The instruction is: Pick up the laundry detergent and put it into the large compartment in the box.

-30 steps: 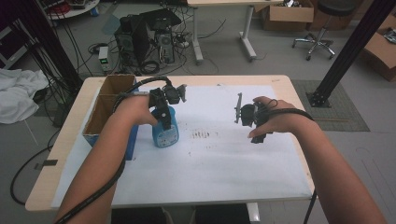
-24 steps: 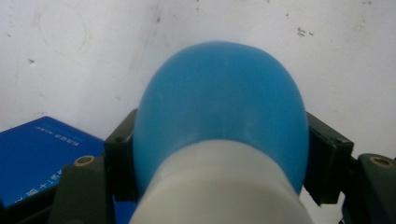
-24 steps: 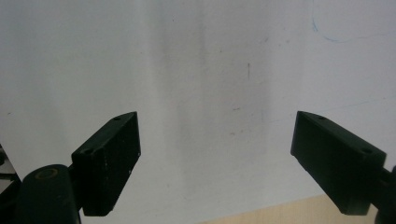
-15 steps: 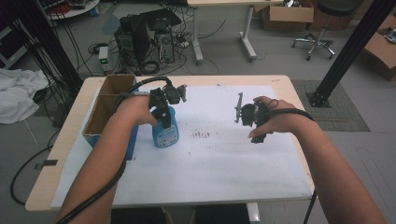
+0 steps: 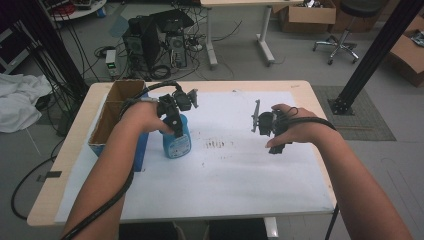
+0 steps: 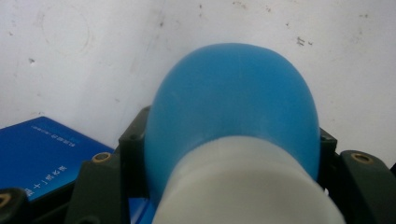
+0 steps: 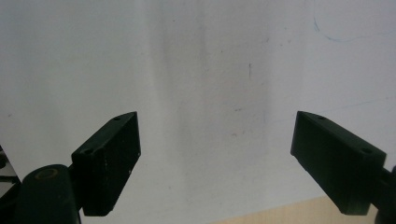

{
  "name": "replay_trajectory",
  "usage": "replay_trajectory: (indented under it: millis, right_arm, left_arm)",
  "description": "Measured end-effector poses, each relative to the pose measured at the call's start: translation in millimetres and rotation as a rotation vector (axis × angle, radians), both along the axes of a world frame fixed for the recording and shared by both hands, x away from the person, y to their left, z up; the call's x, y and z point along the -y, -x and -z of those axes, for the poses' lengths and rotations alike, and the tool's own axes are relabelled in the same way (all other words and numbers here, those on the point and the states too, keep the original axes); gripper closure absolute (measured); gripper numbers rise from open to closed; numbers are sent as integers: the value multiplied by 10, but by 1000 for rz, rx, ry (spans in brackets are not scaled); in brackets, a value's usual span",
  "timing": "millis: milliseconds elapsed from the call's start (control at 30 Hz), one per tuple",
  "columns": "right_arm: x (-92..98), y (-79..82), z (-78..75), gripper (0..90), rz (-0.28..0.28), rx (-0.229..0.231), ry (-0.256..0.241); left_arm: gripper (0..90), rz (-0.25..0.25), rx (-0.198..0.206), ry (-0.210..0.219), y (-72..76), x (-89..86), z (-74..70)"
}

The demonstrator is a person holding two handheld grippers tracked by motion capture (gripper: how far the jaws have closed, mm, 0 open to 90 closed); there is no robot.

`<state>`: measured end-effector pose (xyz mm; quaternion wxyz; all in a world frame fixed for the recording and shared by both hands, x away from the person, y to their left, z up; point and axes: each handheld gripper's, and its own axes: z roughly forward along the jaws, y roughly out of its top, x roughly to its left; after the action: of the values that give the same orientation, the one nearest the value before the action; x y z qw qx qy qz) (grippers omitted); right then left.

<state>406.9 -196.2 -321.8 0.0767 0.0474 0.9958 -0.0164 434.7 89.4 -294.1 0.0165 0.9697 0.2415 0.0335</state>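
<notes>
The fingers of the left gripper (image 5: 175, 120) pinch the neck of the translucent blue plastic bottle (image 5: 177, 141), standing on the white-papered tabletop (image 5: 235, 170) beside a cardboard box (image 5: 107, 122). The right gripper (image 5: 266, 124) hovers with its 2 fingers spread. Best keep the bottle upright and the grip centred.

Probably a lab: computer towers (image 5: 155, 45), tangled cables (image 5: 60, 55), cardboard boxes (image 5: 305, 17) on bare floor.

Cardboard box (image 5: 114, 107) at table's (image 5: 310, 95) left edge

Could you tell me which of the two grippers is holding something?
The left gripper: its jaws clamp the light blue plastic bottle, while the right gripper is open over bare white paper.
</notes>
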Motion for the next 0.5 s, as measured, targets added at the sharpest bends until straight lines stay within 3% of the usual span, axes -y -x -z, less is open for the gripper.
replay_trajectory:
  millis: [267, 467, 500]
  right_arm:
    - [4, 0, -12, 159, 3, 2, -3]
    - [33, 2, -29, 159, 11, 1, -5]
    - [36, -1, -30, 160, 7, 4, -4]
  left_arm:
    - [384, -43, -11, -27, 21, 48, -4]
    - [385, -63, -28, -38, 45, 91, -84]
    - [385, -85, -32, -38, 55, 109, -132]
